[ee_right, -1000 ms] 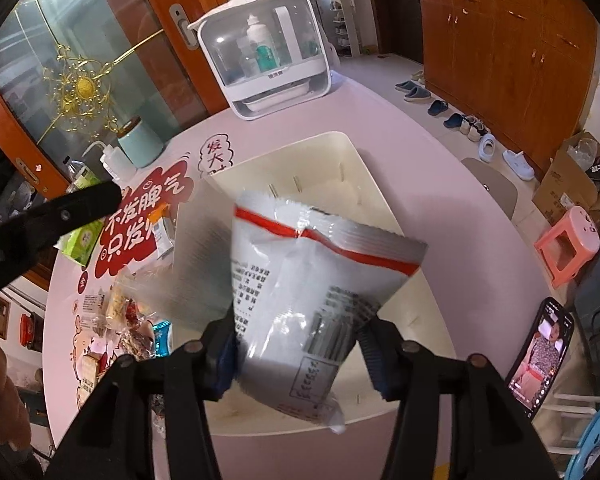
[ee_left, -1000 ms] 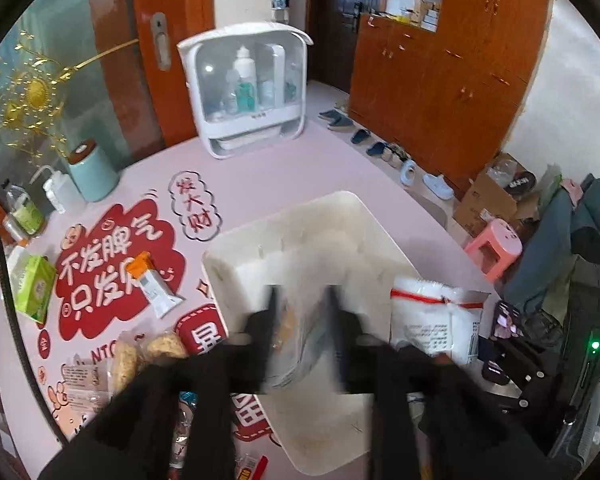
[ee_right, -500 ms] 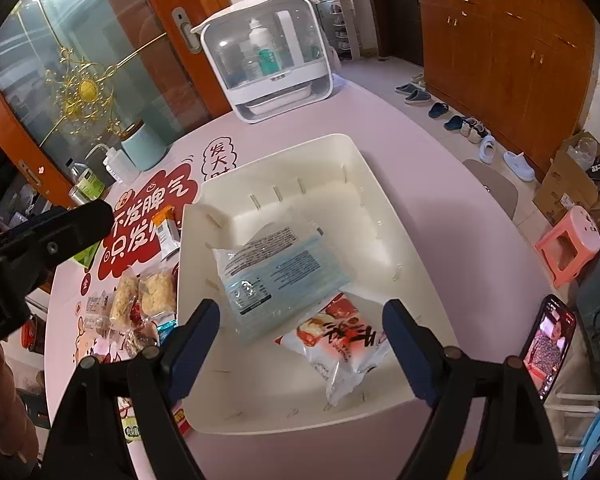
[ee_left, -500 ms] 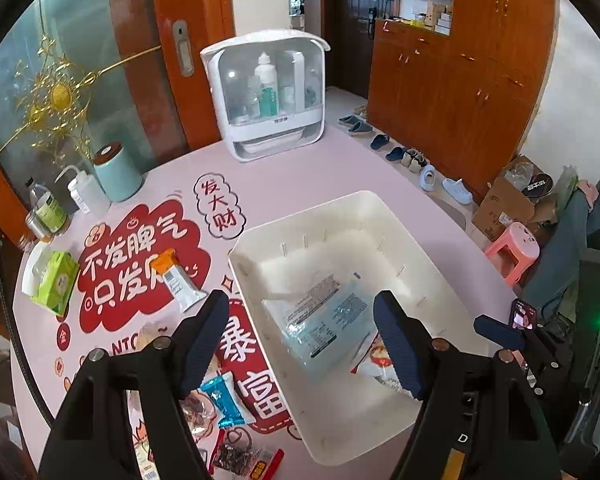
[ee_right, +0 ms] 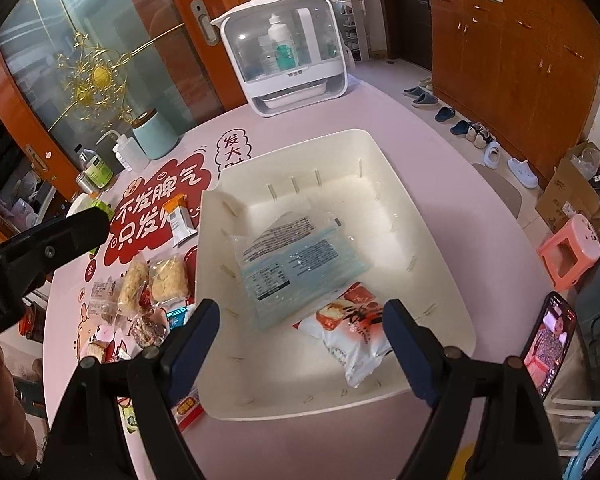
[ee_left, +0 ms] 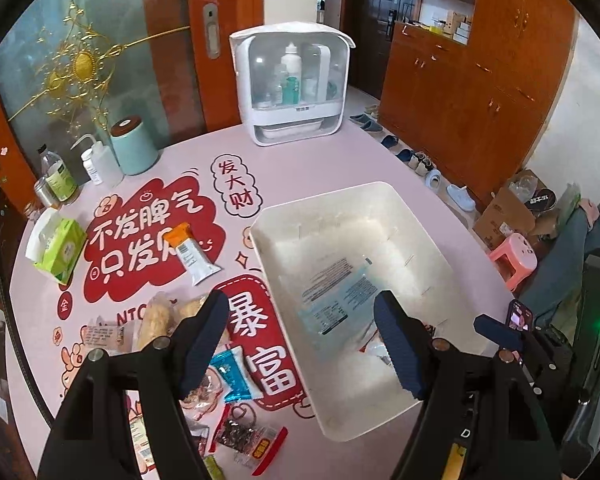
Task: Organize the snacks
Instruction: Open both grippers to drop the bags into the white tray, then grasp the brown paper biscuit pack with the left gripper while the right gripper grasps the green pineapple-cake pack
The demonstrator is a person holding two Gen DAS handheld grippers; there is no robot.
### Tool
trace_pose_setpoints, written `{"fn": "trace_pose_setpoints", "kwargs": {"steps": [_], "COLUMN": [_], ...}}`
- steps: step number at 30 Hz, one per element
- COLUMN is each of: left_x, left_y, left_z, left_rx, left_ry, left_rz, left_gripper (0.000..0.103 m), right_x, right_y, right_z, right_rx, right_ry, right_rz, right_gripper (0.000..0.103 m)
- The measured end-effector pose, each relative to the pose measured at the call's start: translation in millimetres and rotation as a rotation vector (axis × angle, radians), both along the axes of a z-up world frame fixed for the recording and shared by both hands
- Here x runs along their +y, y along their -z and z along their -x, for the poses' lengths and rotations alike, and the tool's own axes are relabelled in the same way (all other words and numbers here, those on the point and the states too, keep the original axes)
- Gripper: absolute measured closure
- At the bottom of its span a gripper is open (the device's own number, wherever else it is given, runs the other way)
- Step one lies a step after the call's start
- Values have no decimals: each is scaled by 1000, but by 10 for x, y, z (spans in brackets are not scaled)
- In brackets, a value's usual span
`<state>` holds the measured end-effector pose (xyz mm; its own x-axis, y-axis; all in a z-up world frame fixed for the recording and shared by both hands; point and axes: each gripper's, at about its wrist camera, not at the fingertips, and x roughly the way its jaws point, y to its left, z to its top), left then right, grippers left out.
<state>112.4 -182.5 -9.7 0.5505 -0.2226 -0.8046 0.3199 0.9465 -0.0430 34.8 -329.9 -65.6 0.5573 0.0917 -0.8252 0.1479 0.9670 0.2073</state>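
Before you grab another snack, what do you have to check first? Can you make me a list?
1. Left hand-held gripper open, nothing between its pads: ok.
2. Right hand-held gripper open and empty: ok.
3. Blue packet lying inside the white bin: ok.
4. Red-and-white bag in the bin, partly under the blue packet: ok.
5. Room left in the bin: ok, its far end is bare.
6. Snacks left on the pink table, like the orange-topped bar: not ok, several wait.
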Motion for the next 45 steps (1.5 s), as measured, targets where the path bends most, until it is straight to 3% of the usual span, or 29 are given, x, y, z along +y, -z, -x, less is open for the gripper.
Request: {"fn": "trace_pose_setpoints", "kwargs": {"steps": [9,23,32,37,45], "left_x": [501,2019,2830,3070,3301], "left_y": [-150,-263,11,210,707], "left_z": [203,442,560,614,639], "left_rx": [-52,-130,-71,-46,62], "left_ry": [-39,-176,-225,-230,-193], "left_rz": [4,-8,5,-3,-46], "left_gripper": [29,24,24,24,24], "right_x": [364,1327,1867,2135,2355], "right_y": [-177,-537,-522,-378,-80], "right_z": [72,272,388,473,588], "right_rx": [-33,-80,-74,-57,-34], "right_ry": [-17,-30,-48,-78,-155], "right_rz": [44,145,198,201,141], "right_gripper": [19,19,19,19,19]}}
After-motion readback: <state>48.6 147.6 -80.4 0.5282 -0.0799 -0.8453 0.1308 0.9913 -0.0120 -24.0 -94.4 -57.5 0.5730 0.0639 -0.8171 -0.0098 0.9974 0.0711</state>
